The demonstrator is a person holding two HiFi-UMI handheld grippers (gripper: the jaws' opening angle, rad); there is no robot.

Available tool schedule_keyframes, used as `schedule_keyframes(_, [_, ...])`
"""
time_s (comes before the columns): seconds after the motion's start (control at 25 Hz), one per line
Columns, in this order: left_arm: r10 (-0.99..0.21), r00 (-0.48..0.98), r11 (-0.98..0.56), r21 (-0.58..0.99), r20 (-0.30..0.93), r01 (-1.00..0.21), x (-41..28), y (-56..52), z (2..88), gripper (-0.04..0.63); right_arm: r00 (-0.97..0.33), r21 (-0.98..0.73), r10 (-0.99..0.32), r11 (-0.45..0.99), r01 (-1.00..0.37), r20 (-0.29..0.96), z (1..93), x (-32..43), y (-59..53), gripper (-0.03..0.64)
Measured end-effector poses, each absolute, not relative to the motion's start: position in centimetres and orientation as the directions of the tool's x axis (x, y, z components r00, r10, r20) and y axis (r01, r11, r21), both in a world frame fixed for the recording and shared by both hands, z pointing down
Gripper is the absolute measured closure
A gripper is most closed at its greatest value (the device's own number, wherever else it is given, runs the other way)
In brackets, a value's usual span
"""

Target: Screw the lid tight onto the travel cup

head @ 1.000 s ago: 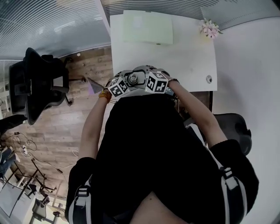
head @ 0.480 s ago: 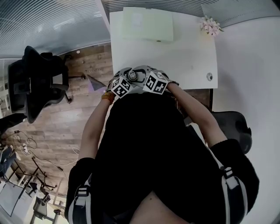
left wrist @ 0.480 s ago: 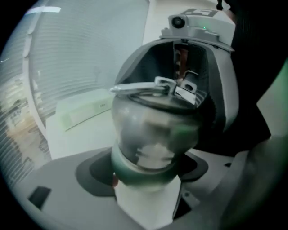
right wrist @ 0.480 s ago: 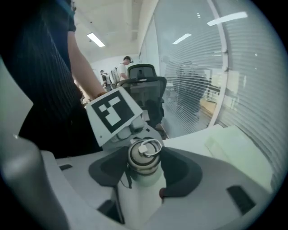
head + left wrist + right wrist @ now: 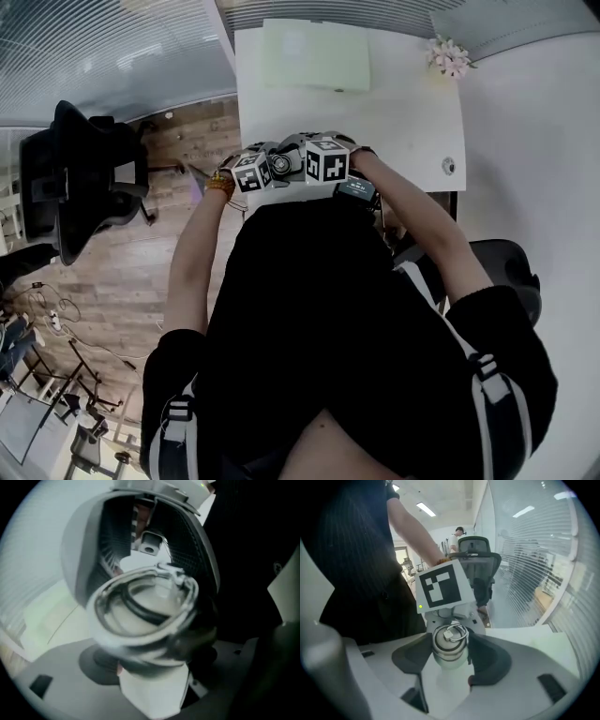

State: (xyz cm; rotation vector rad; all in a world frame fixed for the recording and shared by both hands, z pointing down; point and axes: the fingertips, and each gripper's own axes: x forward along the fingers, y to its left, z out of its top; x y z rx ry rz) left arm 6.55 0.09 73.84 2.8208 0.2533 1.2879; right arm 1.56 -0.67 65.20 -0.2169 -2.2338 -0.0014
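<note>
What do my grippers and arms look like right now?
Both the left gripper and right gripper have pale grey bodies with dark curved pads, each carrying a white cube of black square markers. You wear a black short-sleeved top with white sleeve stripes and an orange band on the left wrist.

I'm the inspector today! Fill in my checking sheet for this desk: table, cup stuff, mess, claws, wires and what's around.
Surface: white table.
Job's things: white cup with its lid on, held between both claws.
Clutter: green sheet and pink flowers at the table's far edge.
Grippers: left claw grips the cup. The right claw has its pads against the lid, and its jaws have just opened slightly.
Cables: wires on the wood floor, left.
Surroundings: office chairs on both sides, blinds.
</note>
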Motion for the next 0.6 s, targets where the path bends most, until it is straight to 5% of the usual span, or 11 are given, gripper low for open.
schedule_keyframes(0.28, [-0.155,0.746,-0.952,0.105,0.648,-0.289,6.7,-1.0,73.1,0.204,-0.753,-0.083,-0.139,0.965,-0.248,0.643,63.9,3.5,-1.5,0.327])
schedule_keyframes(0.6, [-0.166,0.829,-0.956,0.118,0.534,-0.267,3.5,0.1,67.8,0.196,-0.794,-0.108,-0.268,0.917,-0.384,0.546,59.7,5.9,-2.9,0.33])
